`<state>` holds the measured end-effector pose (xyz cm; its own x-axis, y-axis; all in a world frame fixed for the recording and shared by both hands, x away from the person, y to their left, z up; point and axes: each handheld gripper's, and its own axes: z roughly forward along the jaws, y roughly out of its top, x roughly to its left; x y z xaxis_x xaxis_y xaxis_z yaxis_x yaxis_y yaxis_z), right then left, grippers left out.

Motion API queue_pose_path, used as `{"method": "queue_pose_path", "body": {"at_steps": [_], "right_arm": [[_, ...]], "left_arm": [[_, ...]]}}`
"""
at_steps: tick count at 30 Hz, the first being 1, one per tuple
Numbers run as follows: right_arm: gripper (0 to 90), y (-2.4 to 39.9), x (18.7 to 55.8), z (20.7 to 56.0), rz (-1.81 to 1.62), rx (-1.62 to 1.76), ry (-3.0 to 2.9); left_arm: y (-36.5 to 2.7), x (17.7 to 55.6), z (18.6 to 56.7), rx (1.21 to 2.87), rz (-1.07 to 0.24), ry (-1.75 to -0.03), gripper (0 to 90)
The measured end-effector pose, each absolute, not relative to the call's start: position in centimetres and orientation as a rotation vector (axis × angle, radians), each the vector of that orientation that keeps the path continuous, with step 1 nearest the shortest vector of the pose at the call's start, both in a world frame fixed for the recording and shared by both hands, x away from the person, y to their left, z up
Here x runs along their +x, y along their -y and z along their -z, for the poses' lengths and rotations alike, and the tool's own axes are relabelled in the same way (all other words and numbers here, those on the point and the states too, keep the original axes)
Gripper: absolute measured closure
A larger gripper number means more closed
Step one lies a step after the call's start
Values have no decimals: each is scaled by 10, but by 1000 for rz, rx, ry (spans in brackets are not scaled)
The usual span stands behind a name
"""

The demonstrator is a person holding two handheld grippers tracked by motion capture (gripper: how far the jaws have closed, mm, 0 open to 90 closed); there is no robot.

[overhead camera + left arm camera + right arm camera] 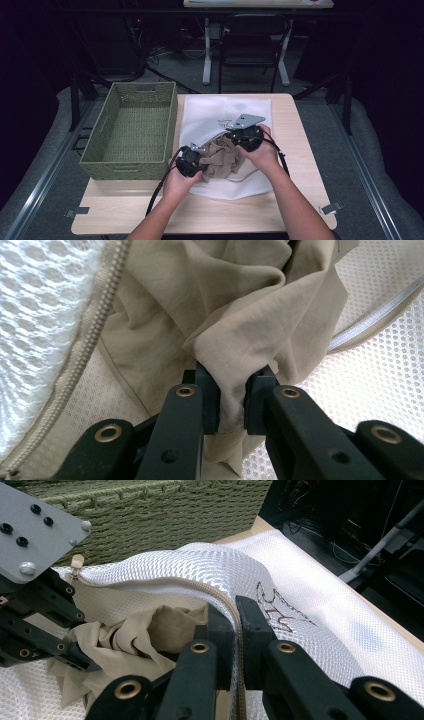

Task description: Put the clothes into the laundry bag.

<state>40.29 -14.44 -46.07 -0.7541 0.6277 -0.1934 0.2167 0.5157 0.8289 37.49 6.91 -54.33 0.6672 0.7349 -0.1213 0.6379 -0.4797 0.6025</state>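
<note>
Left gripper [231, 405] clamps a fold of the tan cloth [225, 315], which sits in the mouth of the mesh bag [310, 605] on the table [300, 150]. Right gripper [236, 630] pinches the bag's zipper edge [220, 597].

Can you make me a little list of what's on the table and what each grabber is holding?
table: light wood
basket: green woven, on the table's left side
mesh bag: white, zipper open
cloth: tan, bunched in the bag's opening
left hand-held gripper: shut on the cloth
right hand-held gripper: shut on the mesh bag's zipper edge, lifting it
</note>
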Motion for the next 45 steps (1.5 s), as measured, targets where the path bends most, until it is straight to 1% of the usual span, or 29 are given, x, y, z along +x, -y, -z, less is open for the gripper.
{"method": "queue_pose_path", "body": {"at_steps": [12, 20, 25, 32, 34, 38, 45], "right_arm": [[865, 144, 402, 461, -1152, 688, -2286], [865, 143, 402, 461, -1151, 682, -2289], [865, 143, 402, 461, -1155, 683, -2289], [865, 143, 402, 461, -1157, 683, -2289], [865, 143, 402, 460, -1157, 683, -2288], [865, 144, 401, 459, -1160, 680, -2283], [866, 144, 401, 459, -1160, 683, -2281]], "left_arm": [[-68, 376, 542, 2230, -190, -1044, 834], [-58, 383, 538, 2234, -201, -1030, 836], [-49, 389, 537, 2221, -178, -1028, 836], [-34, 399, 533, 2222, -192, -1010, 837], [-30, 403, 531, 2205, -209, -1020, 837], [-27, 412, 522, 2179, -196, -1038, 839], [-23, 427, 523, 2149, -182, -1076, 835]]}}
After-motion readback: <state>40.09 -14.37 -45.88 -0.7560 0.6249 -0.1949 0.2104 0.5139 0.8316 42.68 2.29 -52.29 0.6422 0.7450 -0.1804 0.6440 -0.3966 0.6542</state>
